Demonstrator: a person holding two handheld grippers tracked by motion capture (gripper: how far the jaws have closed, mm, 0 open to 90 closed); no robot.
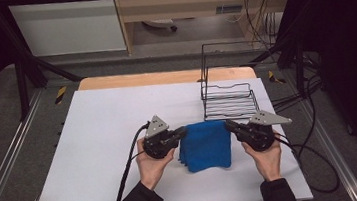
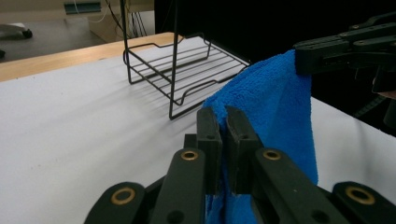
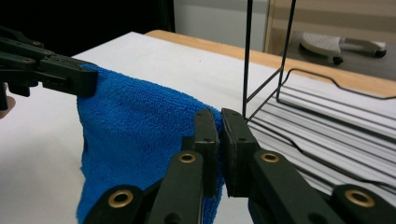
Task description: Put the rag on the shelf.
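Blue terry cloth [image 1: 205, 145], folded, hangs between two tools above the near-centre of the white tabletop [image 1: 100, 139]. Left tool [image 1: 182, 131] is clamped on the cloth's left upper corner; right tool [image 1: 230, 125] is clamped on its right upper corner. A black wire rack [image 1: 229, 97] stands just beyond, at far right. Likely hazards: uneven pulling could slip a corner free, or the hanging edge could snag on the rack's wires.

Left tool [image 1: 181, 130] and right tool [image 1: 229, 124], jaws clamped, facing each other, hand-held.
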